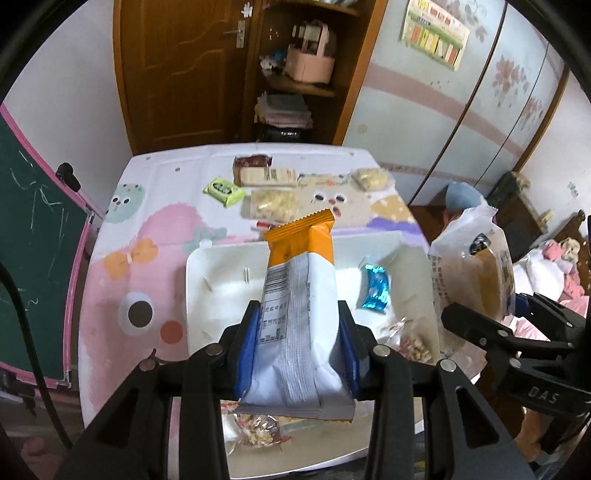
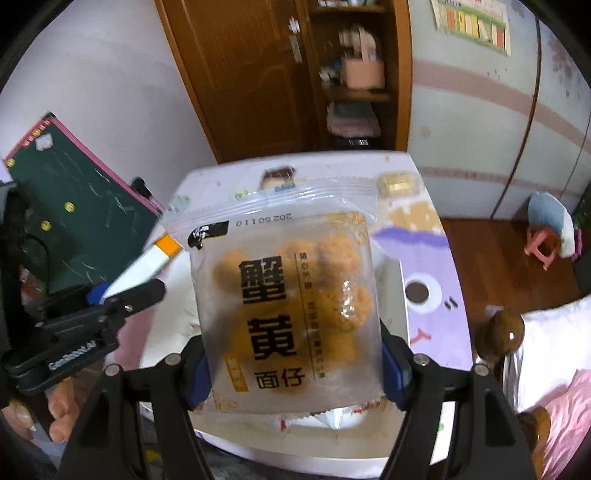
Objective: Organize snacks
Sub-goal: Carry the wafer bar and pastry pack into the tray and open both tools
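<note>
Left hand-held gripper (image 1: 297, 334) pinching crinkly orange-white packet (image 1: 301, 291); right hand-held gripper (image 2: 293, 363) clamping translucent pouch (image 2: 288, 295)

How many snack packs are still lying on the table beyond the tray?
5, possibly more hidden behind the held packs: green packet, brown pack at the far edge, beige pack beside it, clear bag mid-table, yellow bag far right.

Beyond the table (image 1: 122, 258) with its pastel cartoon cloth, a brown wooden door (image 1: 173, 70) set in a pale wall. Just right of that, open wooden corner shelves (image 1: 295, 88) holding a pink basket (image 1: 310, 62) and folded cloths. Further right, pale blue wardrobe doors (image 1: 436, 110) with pink bands, flowers and a poster (image 1: 436, 31). At left, a pink-framed green chalkboard (image 1: 33, 266). Brown wooden floor (image 2: 491, 254).
</note>
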A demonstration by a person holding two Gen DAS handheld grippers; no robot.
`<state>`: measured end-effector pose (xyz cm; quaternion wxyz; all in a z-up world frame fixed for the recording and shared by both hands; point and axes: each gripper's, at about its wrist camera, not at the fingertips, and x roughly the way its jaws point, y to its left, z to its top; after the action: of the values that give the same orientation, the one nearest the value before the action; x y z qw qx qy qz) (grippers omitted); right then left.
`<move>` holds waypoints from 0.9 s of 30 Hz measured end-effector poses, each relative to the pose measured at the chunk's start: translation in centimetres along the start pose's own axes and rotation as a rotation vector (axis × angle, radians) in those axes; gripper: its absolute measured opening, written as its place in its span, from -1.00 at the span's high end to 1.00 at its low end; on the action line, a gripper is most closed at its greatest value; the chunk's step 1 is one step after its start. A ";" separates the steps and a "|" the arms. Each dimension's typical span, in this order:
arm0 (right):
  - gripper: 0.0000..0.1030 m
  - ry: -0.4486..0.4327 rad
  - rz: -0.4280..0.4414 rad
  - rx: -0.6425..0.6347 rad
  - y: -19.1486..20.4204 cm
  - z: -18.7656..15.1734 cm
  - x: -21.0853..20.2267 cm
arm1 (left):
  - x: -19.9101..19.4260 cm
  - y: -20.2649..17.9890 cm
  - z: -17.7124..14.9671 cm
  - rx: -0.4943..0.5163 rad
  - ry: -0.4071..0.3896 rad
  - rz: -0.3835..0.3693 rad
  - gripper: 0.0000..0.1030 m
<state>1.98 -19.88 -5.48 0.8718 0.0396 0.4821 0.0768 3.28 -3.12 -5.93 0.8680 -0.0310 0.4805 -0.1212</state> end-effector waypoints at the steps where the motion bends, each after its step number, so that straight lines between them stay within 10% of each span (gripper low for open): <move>1: -0.41 0.014 -0.007 0.009 -0.2 -0.1 0.5 | 0.2 -0.1 0.0 0.001 0.005 0.002 0.27; 17: -0.58 0.021 -0.036 0.033 -0.6 1.1 2.8 | 2.1 -0.3 0.7 0.007 0.024 0.078 0.24; 21: -0.63 -0.018 -0.037 0.052 -0.8 1.5 2.4 | 1.9 0.0 0.9 -0.010 0.001 0.102 -0.61; 27: -0.63 -0.046 -0.014 0.039 -0.5 1.5 1.5 | 1.7 0.0 1.2 -0.015 -0.018 0.114 -0.62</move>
<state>4.11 -20.09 -5.99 0.8824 0.0549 0.4635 0.0601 5.14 -3.59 -6.73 0.8774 -0.0113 0.4747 -0.0676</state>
